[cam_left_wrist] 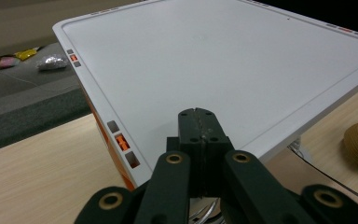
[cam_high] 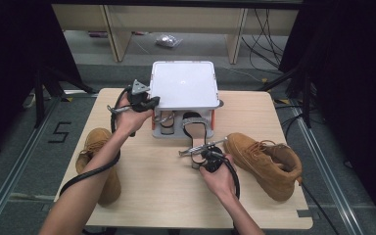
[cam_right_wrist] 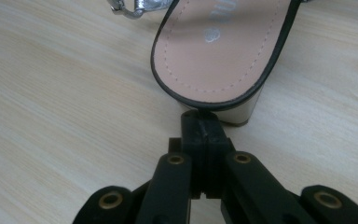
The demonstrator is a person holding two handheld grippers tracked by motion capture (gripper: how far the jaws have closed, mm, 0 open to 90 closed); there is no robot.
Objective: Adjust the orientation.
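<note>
Just beyond the right gripper's (cam_right_wrist: 200,128) closed fingers, sandal heel (cam_right_wrist: 223,56), tips apparently touching its rim

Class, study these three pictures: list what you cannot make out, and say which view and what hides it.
- Front of the pink-insoled, black-edged sandal: right gripper view, cut off by the top edge.
- Whether the right gripper touches the sandal's heel: its shut jaws cover the contact.
- Inside of the grey rack: high view, the flat white plastic lid covers it.
- Left tan leather boot: high view, partly behind the forearm.
</note>
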